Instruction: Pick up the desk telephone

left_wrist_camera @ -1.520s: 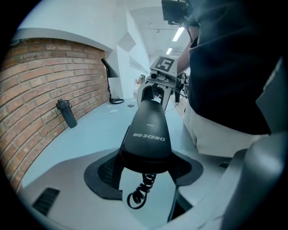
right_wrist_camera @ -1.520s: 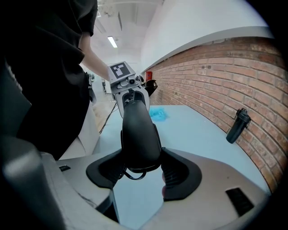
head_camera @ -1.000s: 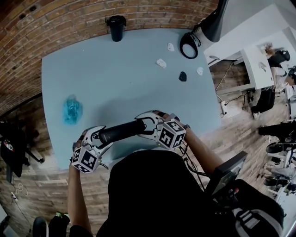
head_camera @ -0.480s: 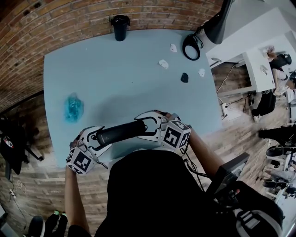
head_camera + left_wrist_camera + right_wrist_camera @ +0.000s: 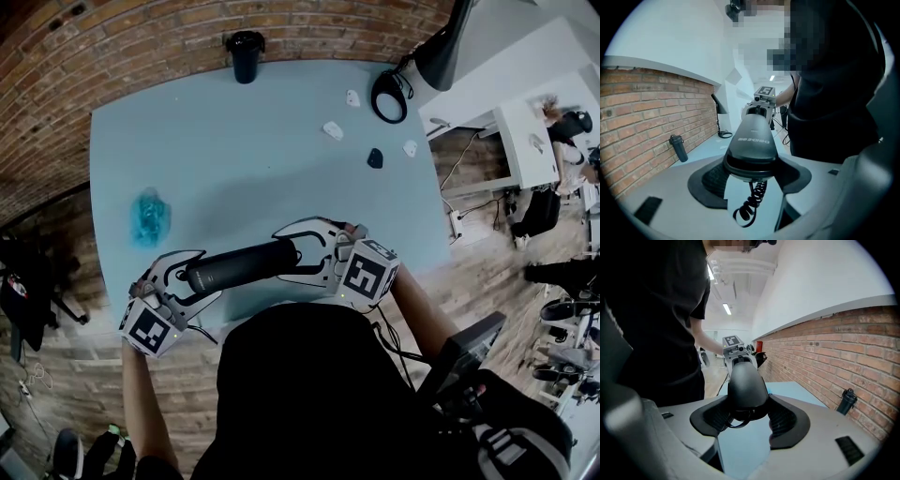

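Two clamps on handset: left gripper, right gripper | coiled cord, perhaps slack: gripper views only

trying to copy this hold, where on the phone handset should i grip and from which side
Grip the handset by its ends, coming in along its length from each side. It is a long rounded bar; the left gripper and right gripper each clamp one end, above the coiled cord hanging at the left one.

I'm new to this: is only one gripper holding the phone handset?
No, the left gripper and the right gripper each clamp one end of the handset.
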{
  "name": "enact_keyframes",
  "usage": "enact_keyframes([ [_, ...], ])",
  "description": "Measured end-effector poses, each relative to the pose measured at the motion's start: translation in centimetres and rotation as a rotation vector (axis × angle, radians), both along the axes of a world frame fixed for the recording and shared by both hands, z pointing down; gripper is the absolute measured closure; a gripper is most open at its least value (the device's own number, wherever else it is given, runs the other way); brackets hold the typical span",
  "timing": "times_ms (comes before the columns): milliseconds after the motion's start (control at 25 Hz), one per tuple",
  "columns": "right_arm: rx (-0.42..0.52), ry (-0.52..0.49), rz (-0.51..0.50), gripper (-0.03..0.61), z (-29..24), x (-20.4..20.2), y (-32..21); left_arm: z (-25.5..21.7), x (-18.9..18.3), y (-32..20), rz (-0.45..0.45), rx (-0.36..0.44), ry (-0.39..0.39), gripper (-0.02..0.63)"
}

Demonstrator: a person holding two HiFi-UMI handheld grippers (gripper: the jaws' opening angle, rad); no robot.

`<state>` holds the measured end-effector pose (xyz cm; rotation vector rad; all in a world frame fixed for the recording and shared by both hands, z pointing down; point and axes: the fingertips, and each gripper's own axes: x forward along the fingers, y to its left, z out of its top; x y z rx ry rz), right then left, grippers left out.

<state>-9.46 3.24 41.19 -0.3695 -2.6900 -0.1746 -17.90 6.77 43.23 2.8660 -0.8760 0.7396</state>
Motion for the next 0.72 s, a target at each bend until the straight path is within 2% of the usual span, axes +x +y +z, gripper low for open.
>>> enact_keyframes([
  [240, -0.076, -0.079, -0.008, 0.318, -2.4, -0.1, -0.3, -3.3, 0.3, -0.4, 0.008, 0.032, 0.121, 0.298],
  [480, -0.109, -0.126, -0.021, 0.318, -4.0, -0.3, -0.1, -4.9, 0.3, -0.2, 0.023, 0.040, 0.175, 0.299],
  [720, -0.216, -0.187, -0.025, 0.318, -6.5, 0.0, 0.0, -7.3, 0.5, 0.1, 0.057, 0.040, 0.275, 0.301],
])
